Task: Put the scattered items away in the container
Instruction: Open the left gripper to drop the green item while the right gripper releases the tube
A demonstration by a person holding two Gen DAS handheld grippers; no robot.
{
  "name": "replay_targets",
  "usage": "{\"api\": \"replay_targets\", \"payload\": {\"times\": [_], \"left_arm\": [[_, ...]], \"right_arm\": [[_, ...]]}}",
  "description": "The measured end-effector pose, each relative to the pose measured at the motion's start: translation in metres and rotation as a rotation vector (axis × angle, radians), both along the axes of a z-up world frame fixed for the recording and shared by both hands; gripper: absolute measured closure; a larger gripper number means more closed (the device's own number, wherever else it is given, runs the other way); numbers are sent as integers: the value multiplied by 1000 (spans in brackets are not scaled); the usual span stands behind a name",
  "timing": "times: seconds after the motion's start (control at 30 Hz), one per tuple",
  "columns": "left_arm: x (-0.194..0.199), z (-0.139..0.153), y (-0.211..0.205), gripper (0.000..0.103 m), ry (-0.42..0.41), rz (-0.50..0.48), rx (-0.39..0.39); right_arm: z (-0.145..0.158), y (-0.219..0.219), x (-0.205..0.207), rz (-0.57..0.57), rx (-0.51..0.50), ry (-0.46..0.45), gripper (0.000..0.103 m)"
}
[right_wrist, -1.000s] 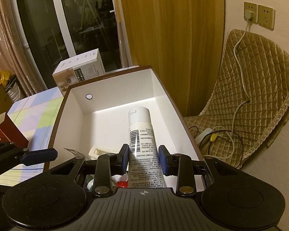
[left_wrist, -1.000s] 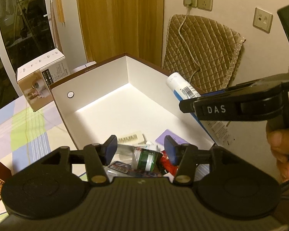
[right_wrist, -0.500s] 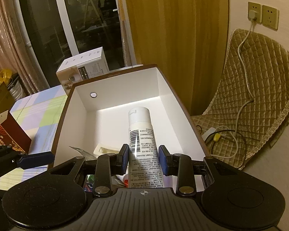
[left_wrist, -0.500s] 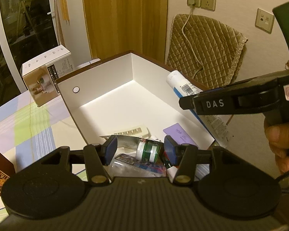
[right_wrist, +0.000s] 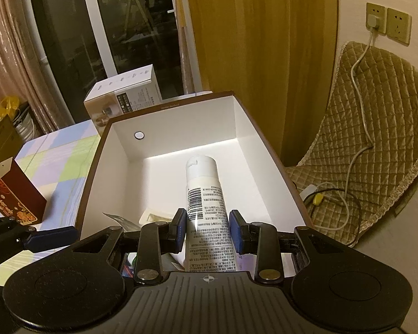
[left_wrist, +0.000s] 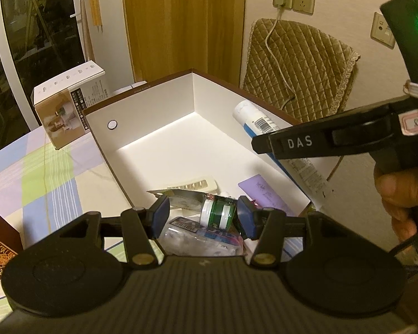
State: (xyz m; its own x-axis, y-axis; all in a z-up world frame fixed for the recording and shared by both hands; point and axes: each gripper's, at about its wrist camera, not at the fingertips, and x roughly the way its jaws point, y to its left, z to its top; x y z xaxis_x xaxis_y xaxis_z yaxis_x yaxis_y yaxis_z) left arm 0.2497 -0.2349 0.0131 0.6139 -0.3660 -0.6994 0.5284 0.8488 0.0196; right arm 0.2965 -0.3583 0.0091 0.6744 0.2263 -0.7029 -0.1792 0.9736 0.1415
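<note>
The right gripper (right_wrist: 207,231) has its fingers (right_wrist: 179,229) closed narrowly on a white tube (right_wrist: 206,208) printed with a barcode and small text, holding it over the open white box (right_wrist: 181,117) with the capped end pointing toward the box's far wall. In the left wrist view the same tube slants above the box's right wall, with the right gripper's black finger marked "DAS" in front of it and part of a hand (left_wrist: 398,194) behind. The left gripper (left_wrist: 202,217) hovers over the near end of the box, its fingers (left_wrist: 160,217) standing partly apart with nothing pressed between them; below the gap lie a green and white roll (left_wrist: 218,213), a clear plastic packet (left_wrist: 197,236), a cream comb-like piece (left_wrist: 195,185) and a purple card (left_wrist: 264,194), all at the box's near end. The box stands at the counter's right edge on a checked cloth (left_wrist: 41,181). A white carton (left_wrist: 67,105) stands just beyond the box's far left corner, and a dark red carton (right_wrist: 12,192) stands near the counter's left edge.
</note>
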Motion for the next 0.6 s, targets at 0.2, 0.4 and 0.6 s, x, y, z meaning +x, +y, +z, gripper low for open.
{"api": "replay_targets", "payload": {"times": [0.2,0.4,0.6], "left_arm": [[3,-1,6,55,-3,23,-4],[6,-3,10,55,1,34,-11],[7,-5,12,55,6,38,-13]], "right_arm": [[-5,3,3,9,3,10,67],[-10,5,4,14,9,19,67],[-7,8,5,23,13,2,68]]}}
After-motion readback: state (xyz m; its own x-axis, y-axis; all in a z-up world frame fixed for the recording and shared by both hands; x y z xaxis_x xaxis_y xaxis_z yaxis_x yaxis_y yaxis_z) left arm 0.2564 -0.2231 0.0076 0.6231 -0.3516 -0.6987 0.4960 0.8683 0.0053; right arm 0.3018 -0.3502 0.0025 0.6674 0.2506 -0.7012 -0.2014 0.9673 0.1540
